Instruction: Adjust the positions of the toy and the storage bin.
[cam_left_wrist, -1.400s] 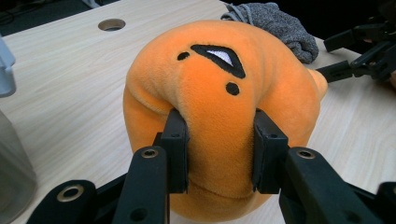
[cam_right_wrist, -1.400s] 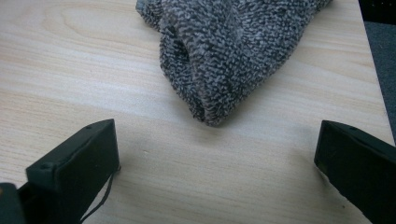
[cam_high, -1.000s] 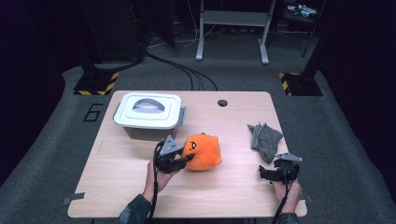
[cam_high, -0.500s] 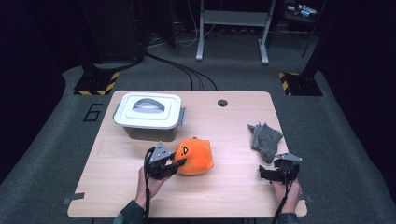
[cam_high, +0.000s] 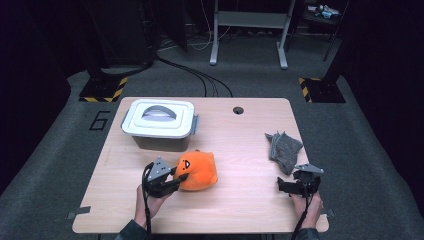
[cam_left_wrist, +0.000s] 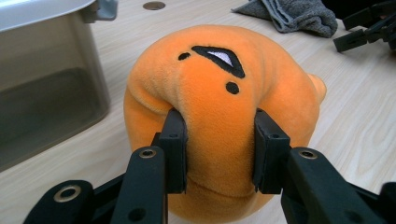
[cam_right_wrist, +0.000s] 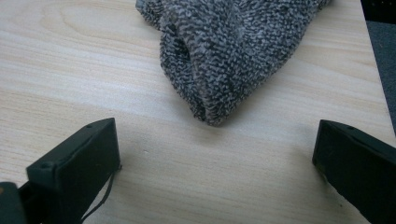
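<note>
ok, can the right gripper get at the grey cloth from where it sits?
Probably yes. The right gripper stands open, and the grey cloth lies just ahead of its jaws with bare table between them. Nothing blocks the way.

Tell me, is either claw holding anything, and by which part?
The left gripper pinches the orange plush toy by a fold of its body. The right gripper is open, holding nothing.

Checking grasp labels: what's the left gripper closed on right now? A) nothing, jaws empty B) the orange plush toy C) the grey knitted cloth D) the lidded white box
B: in the left gripper view, the left gripper has both black pads pressed into the orange plush toy, denting the fabric; the grey knitted cloth lies apart near the right gripper.
</note>
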